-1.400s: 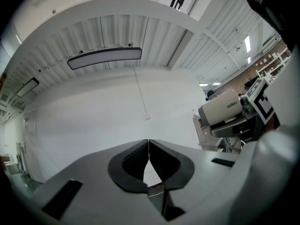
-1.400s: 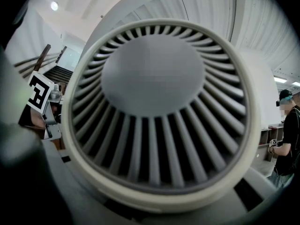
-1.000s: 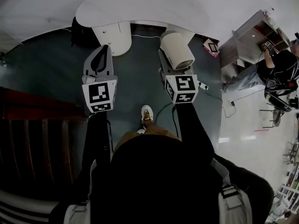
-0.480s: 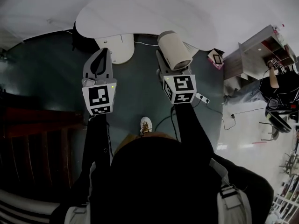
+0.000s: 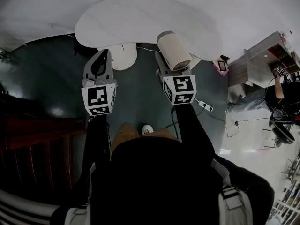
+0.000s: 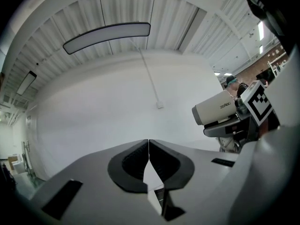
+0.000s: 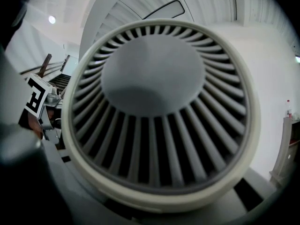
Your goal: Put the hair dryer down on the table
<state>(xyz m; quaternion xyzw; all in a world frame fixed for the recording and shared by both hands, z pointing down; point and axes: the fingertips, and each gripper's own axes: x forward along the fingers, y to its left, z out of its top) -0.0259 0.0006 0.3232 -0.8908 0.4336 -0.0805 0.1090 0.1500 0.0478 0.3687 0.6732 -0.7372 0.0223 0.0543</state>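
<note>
Abreast, left gripper [image 5: 102,53] and right gripper [image 5: 161,65], level.

hair dryer [image 5: 173,50] handle hidden, table base [image 5: 123,57] (partly)

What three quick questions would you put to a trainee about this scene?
1. True or false: the hair dryer already rests on the white table.
2. Which gripper carries the hair dryer? A) left gripper B) right gripper
3. Fill in: the left gripper's jaws are ___, with nothing between them.

Key: 1 false, it sits in a gripper's grasp, off the tabletop. 2 B. 3 shut.
</note>
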